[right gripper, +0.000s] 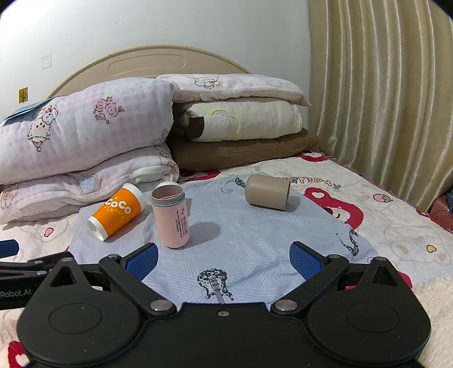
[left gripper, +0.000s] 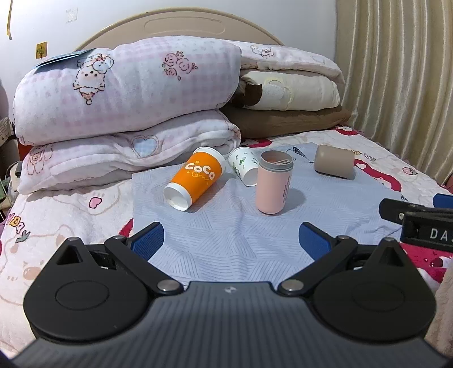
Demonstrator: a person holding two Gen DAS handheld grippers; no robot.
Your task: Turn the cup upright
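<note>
On blue cloth (left gripper: 226, 240): pink cup (left gripper: 273, 184) upright, orange cup (left gripper: 195, 179) lying | left gripper (left gripper: 230, 240) fingers wide | right gripper (right gripper: 223, 259) fingers wide

two low wrist views over a bed, both facing the headboard (left gripper: 198, 25)

each looks forward past its own spread blue fingers (left gripper: 148, 239) from near the pale blue cloth (left gripper: 226, 240). the left view sits further left, the right view further right; both share the pink cup (left gripper: 273, 184), orange cup (right gripper: 116, 212), tan cup (right gripper: 267, 192) and folded blankets (right gripper: 85, 136).

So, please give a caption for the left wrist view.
Open left gripper faces upright pink cup and toppled orange CoCo cup.
</note>
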